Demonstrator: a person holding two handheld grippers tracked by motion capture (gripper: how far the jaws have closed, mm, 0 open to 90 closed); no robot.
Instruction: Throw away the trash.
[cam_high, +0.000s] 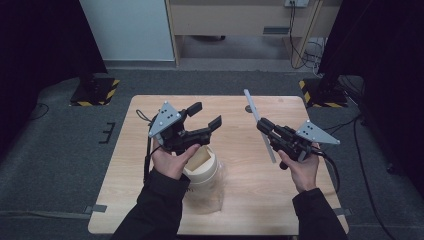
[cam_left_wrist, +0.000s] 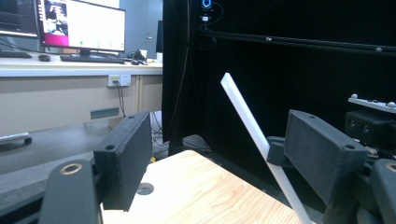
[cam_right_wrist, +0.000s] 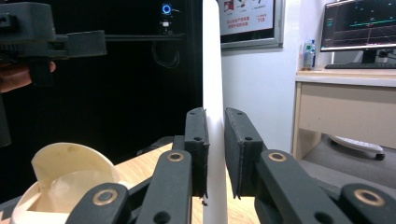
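Straw (cam_high: 259, 125), long and white, sits clamped between the closed fingers of the right gripper (cam_high: 264, 126), held above the tabletop (cam_high: 240, 170). The left gripper (cam_high: 206, 116) hovers with its fingers spread wide and empty above the cream cup (cam_high: 204, 170). My judgement: steady the cup, then lower the straw's bottom end squarely into its opening.

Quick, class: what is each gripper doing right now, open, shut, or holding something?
Left gripper: open, jaws wide apart, holding nothing.
Right gripper: shut on the white stick.
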